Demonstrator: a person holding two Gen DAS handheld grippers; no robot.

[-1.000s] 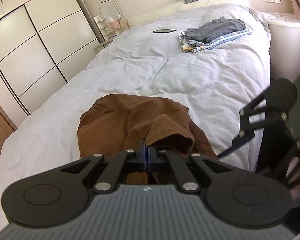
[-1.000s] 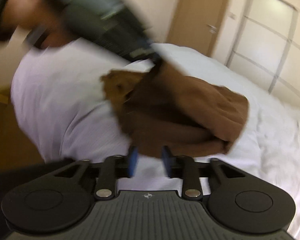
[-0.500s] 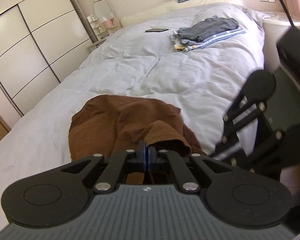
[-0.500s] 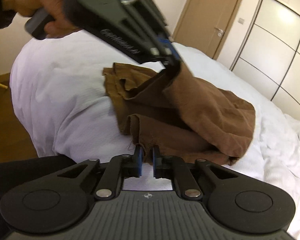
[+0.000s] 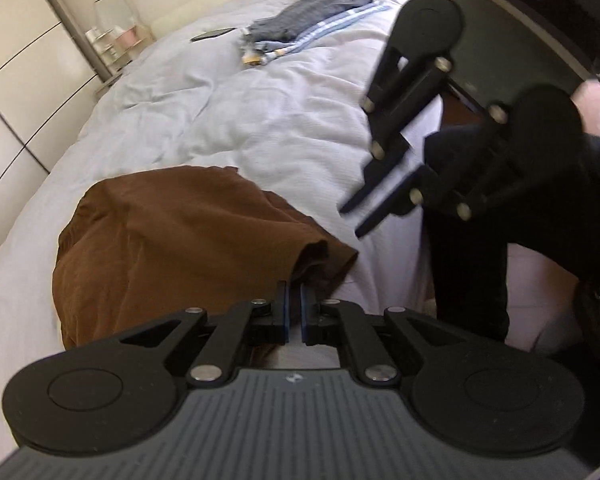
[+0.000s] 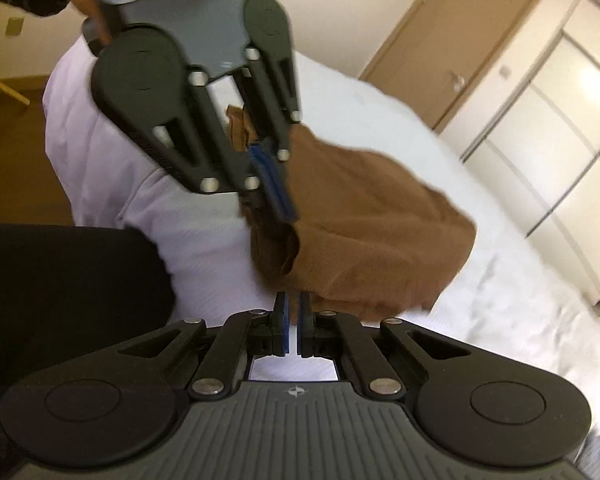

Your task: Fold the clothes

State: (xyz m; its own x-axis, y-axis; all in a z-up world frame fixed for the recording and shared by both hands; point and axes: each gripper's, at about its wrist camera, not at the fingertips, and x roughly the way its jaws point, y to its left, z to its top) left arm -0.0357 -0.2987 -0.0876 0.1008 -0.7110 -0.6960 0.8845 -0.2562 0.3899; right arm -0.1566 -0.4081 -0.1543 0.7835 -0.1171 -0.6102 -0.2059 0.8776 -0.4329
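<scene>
A brown garment [image 5: 172, 236] lies bunched on the white bed near its foot edge; it also shows in the right wrist view [image 6: 364, 232]. My left gripper [image 5: 294, 300] has its jaws nearly closed with a thin gap, at the garment's near hem, and no cloth shows between the tips. In the right wrist view the left gripper [image 6: 278, 204] points down at the hem. My right gripper [image 6: 293, 308] is nearly closed with nothing in it, just short of the garment's near edge. In the left wrist view the right gripper [image 5: 354, 222] hovers above the bed, right of the garment.
A stack of folded clothes [image 5: 316, 16] and a dark phone [image 5: 212, 35] lie far up the bed. White wardrobe doors [image 5: 16, 92] stand left, with a nightstand mirror [image 5: 112, 12]. A wooden door [image 6: 452, 44] and the person's dark legs [image 6: 60, 292] show in the right wrist view.
The left gripper let go of the brown fold and lowered to the hem, its jaws now slightly apart. The right gripper narrowed and moved closer to the garment.
</scene>
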